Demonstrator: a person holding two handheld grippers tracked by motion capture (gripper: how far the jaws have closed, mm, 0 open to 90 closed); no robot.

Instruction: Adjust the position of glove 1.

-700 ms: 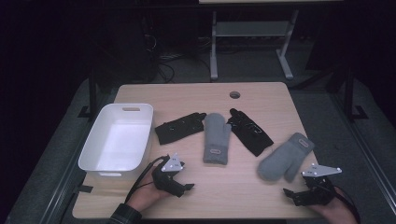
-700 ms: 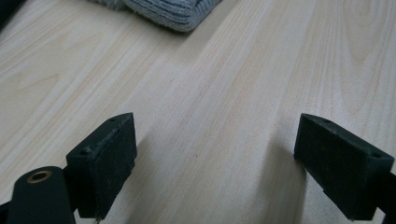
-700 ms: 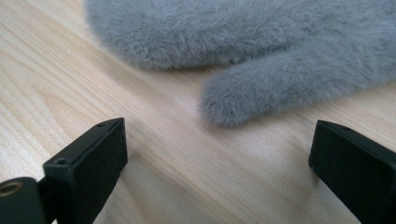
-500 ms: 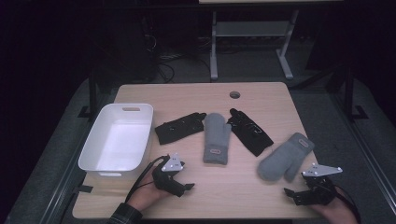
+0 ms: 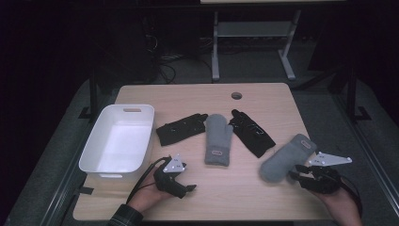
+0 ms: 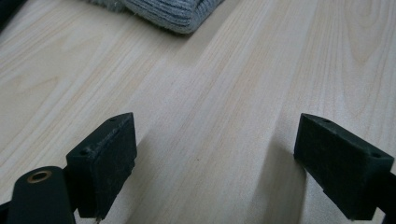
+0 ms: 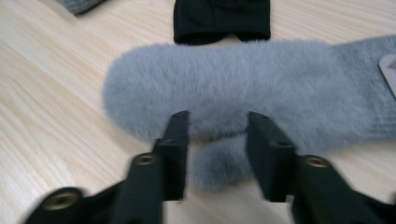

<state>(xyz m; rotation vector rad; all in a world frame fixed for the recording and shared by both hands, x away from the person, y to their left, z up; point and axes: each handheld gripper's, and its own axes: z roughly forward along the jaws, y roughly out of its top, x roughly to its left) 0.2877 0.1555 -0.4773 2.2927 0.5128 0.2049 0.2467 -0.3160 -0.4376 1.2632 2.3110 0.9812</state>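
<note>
At the far left of the desk point(image 5: 282, 94) stood the white bin point(image 5: 89, 162), and nothing lay in it, so by my reading the sorting of the gloves had hardly begun. Just in front of the bin's near right corner, the left claw point(image 5: 188, 188) rested low over bare wood, its jaws spread wide apart with nothing between them; in the left gripper view the cuff of a grey knit mitten point(image 6: 163, 11) lay well ahead of the left claw point(image 6: 229, 154), untouched.

Moving rightward, four gloves lay flat on the desk in a loose row: a black glove point(image 5: 181, 128) just beside the bin, the grey knit mitten point(image 5: 219, 140) touching its fingertips, a second black glove point(image 5: 252, 132) angled away from it, and the furry grey mitten point(image 5: 287, 157) nearest the right edge.

That last one seemed to be the piece in hand. The right claw point(image 5: 299, 176) sat at its near end, and in the right gripper view the right claw point(image 7: 217, 154) was part-open, its jaws standing on either side of the furry grey mitten's point(image 7: 224, 93) thumb without visibly pinching it yet.

So, as I judged it, nothing was done: closing on the thumb, lifting and carrying to the bin remained, then the other three gloves.
</note>
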